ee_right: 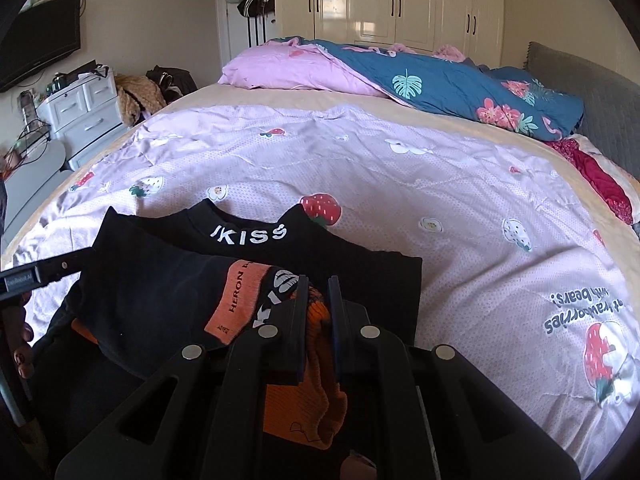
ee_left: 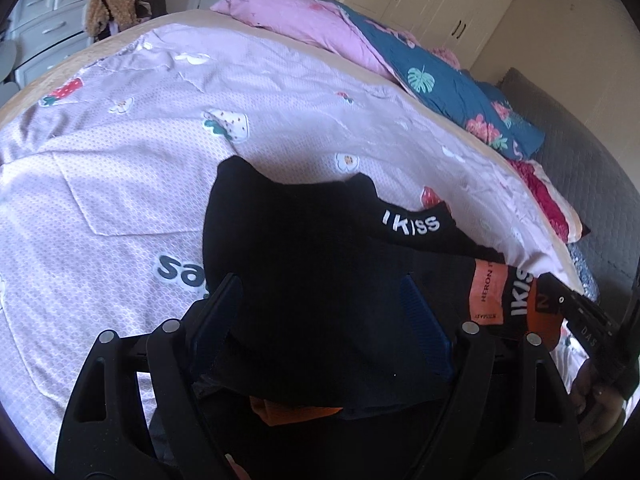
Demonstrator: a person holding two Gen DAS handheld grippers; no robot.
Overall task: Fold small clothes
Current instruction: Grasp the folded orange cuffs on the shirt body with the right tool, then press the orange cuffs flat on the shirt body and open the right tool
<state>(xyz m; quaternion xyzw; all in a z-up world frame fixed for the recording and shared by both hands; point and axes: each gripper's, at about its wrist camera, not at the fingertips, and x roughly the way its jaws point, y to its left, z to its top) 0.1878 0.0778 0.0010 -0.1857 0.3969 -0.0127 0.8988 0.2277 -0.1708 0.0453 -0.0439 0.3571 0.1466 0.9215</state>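
Bed [ee_right: 400,92] w/ pale lilac strawberry-print sheet [ee_right: 400,208] fills both views; pink/teal quilt [ee_right: 440,80] bunched at the far side, wardrobe [ee_right: 400,0] behind it. Black garment [ee_right: 160,300] w/ white "IKISS" lettering and orange label lies on the near part of the sheet, directly ahead of both tools, its collar end pointing toward the far side. Left tool [ee_left: 320,312]: jaws wide, blue pads either side of a thick fold of the black cloth, which drapes over and betw. them; can't tell if pads actually press it. Right tool [ee_right: 318,312]: jaws narrow, clamped on an orange ribbed edge [ee_right: 316,360] of the garment, just right of the label; orange fabric bunches down betw. the fingers toward the cam.
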